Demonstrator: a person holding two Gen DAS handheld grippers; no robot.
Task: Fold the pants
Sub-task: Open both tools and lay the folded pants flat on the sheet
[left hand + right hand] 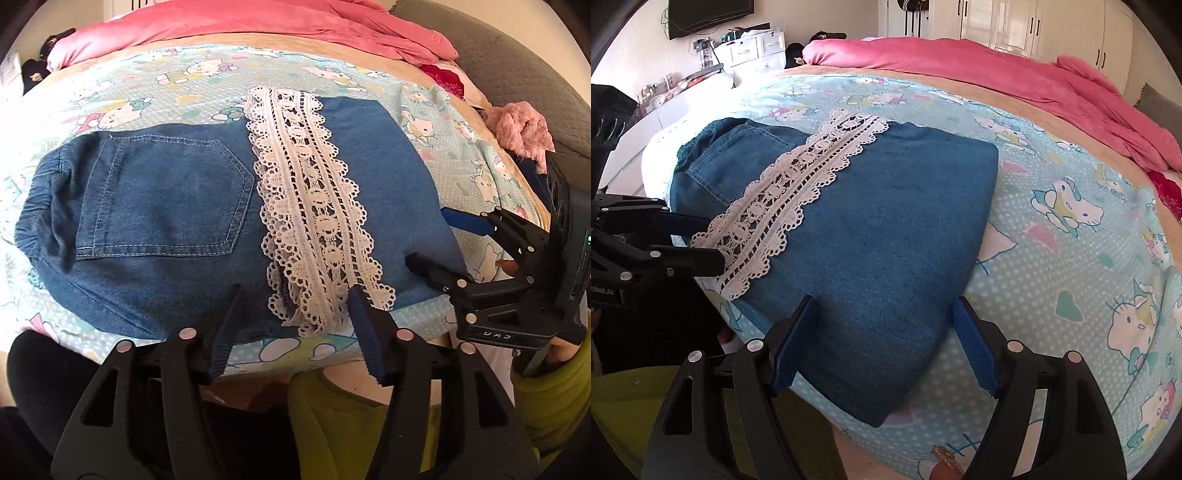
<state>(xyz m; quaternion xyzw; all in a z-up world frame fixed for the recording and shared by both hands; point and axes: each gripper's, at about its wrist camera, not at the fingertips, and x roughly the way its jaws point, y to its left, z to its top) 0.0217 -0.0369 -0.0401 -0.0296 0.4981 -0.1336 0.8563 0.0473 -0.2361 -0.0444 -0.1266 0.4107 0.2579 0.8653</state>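
Denim pants, one pair, folded; two claws, left claw, right claw, both released.

I see the bed under a cartoon-cat sheet. Folded pants lie flat on it at centre, a pink duvet bunched at twelve o'clock, a fluffy pink cloth at two.
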